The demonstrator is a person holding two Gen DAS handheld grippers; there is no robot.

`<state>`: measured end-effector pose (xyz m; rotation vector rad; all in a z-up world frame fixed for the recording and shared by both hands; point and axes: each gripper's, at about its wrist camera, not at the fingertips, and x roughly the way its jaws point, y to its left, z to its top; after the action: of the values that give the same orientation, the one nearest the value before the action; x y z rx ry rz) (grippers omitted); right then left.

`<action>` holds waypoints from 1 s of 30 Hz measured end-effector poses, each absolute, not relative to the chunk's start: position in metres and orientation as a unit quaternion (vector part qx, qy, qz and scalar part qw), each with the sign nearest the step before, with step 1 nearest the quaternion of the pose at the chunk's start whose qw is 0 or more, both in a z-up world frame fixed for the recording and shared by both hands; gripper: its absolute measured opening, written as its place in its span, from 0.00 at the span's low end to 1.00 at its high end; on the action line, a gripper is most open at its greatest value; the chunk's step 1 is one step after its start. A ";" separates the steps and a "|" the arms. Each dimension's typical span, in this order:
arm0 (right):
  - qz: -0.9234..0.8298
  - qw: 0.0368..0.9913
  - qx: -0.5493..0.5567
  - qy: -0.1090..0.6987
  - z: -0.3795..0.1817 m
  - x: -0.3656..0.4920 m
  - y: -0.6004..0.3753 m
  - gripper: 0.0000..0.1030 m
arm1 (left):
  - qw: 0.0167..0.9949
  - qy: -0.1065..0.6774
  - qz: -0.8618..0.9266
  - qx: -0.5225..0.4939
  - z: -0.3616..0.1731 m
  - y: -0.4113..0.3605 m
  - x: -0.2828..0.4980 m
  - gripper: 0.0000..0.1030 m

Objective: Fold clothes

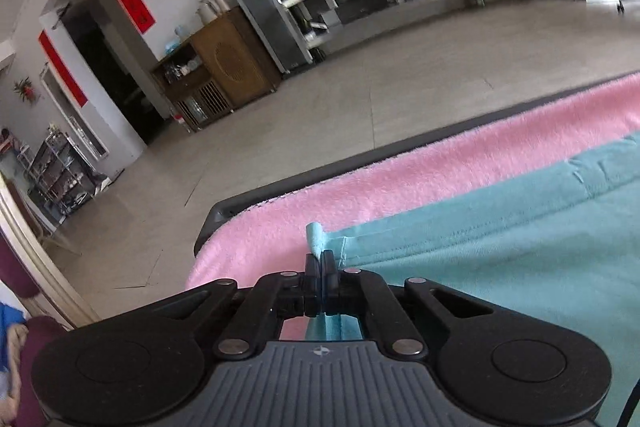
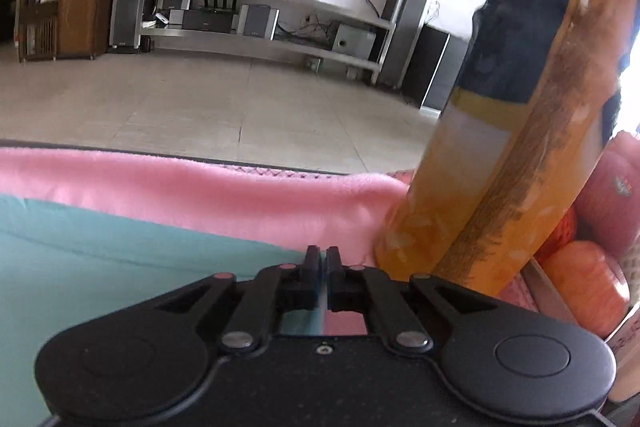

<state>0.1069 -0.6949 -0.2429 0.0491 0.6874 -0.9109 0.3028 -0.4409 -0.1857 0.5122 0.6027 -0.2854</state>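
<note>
A teal garment (image 1: pixel 500 239) lies spread over a pink fleece blanket (image 1: pixel 400 183) on a dark-edged table. My left gripper (image 1: pixel 320 257) is shut on the garment's left corner, and a small fold of teal cloth sticks up between its fingers. In the right wrist view the same teal garment (image 2: pixel 100 247) fills the lower left, over the pink blanket (image 2: pixel 200 187). My right gripper (image 2: pixel 321 253) is shut at the garment's right edge, with a thin strip of teal cloth showing between its fingers.
A tall orange bottle (image 2: pixel 500 155) stands on the blanket just right of my right gripper, with orange and red bags (image 2: pixel 592 283) behind it. The table's dark edge (image 1: pixel 360 163) drops to a tiled floor. A TV shelf (image 2: pixel 260 27) and wooden cabinet (image 1: pixel 224 67) stand far off.
</note>
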 end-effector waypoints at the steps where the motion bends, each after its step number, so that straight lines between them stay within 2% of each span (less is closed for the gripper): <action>1: -0.427 0.843 0.030 0.326 -0.236 0.102 -0.692 0.07 | 0.912 0.294 -0.136 0.253 -0.186 -0.441 0.302 0.15; 3: -0.412 0.850 0.067 0.320 -0.212 0.084 -0.689 0.08 | 0.913 0.296 -0.125 0.252 -0.177 -0.434 0.297 0.15; 6: -0.379 0.861 0.125 0.314 -0.173 0.048 -0.683 0.19 | 0.908 0.318 -0.130 0.240 -0.148 -0.397 0.277 0.21; 12: -0.329 0.875 0.201 0.294 -0.111 -0.049 -0.644 0.26 | 0.883 0.370 -0.180 0.226 -0.115 -0.323 0.196 0.21; 14: -0.325 0.876 0.222 0.280 -0.105 -0.080 -0.631 0.26 | 0.874 0.383 -0.209 0.215 -0.113 -0.303 0.162 0.27; 18: -0.316 0.873 0.273 0.252 -0.122 -0.112 -0.626 0.27 | 0.868 0.386 -0.259 0.172 -0.124 -0.287 0.116 0.30; 25: -0.254 0.822 0.350 0.370 -0.199 -0.083 -0.650 0.23 | 0.880 0.379 -0.245 0.148 -0.145 -0.307 0.124 0.27; 30: -0.248 0.823 0.321 0.398 -0.214 -0.072 -0.639 0.24 | 0.872 0.407 -0.224 0.152 -0.169 -0.315 0.141 0.20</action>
<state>-0.0720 -0.6395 -0.2140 0.6826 0.8477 -0.5284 0.1411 -0.3151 -0.1692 0.3177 0.8512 -0.4672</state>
